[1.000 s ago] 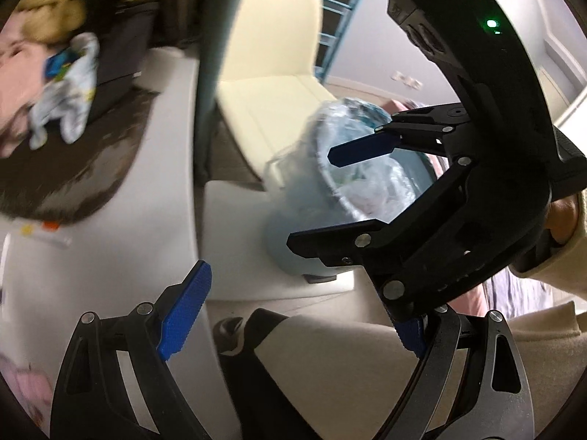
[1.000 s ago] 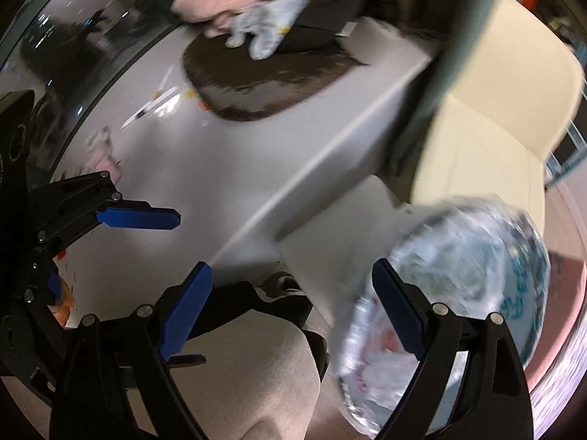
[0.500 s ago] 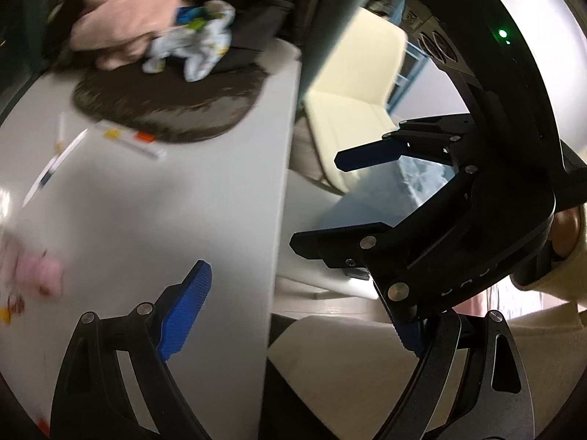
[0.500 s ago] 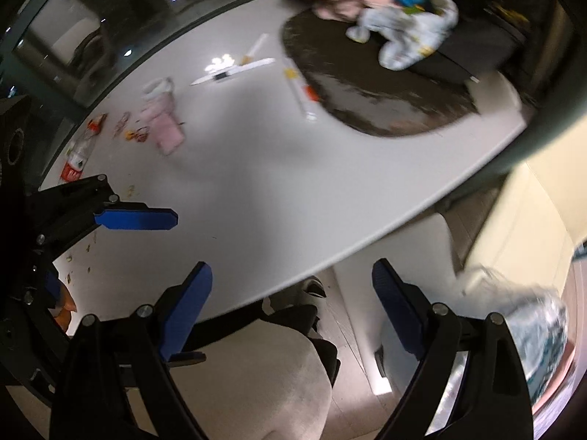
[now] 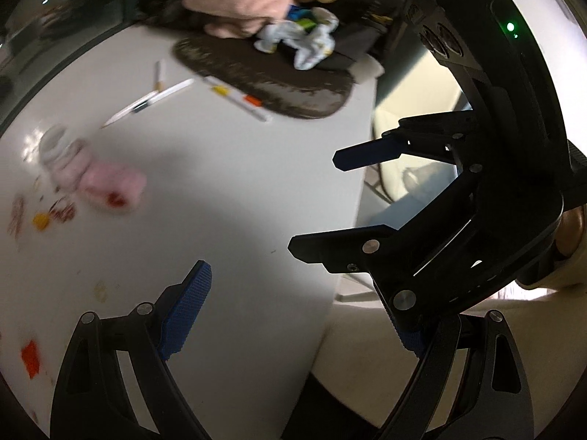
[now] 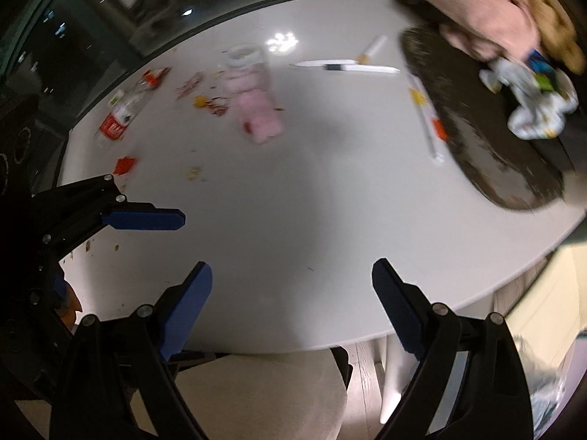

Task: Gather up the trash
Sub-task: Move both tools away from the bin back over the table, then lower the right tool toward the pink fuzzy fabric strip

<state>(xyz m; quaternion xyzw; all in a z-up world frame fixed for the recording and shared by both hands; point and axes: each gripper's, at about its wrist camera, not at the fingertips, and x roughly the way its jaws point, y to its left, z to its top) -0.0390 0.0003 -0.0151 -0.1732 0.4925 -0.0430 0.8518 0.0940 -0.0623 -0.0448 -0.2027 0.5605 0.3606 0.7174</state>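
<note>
Trash lies on the white table (image 6: 330,190): a crumpled pink wad (image 6: 258,110) (image 5: 110,187), a flattened plastic bottle with a red label (image 6: 123,110), red and yellow wrapper scraps (image 6: 124,165) (image 5: 31,361) and crumbs. My right gripper (image 6: 293,304) is open and empty above the table's near edge. My left gripper (image 5: 304,322) is open and empty over the same edge, left of the right one; its blue finger (image 6: 146,220) shows in the right wrist view. The lined trash bin (image 6: 550,396) is on the floor at lower right.
Pens (image 6: 345,66) and a long marker (image 6: 427,117) lie mid-table. A dark oval mat (image 6: 488,139) holds a white printed cloth (image 6: 528,110), with pink and tan clothing (image 6: 488,11) behind. A cream chair (image 5: 403,168) stands beyond the table's right edge.
Both grippers have swung away from the bin and chair to face the tabletop. The trash on the table has come into view. Both stay open and empty.
</note>
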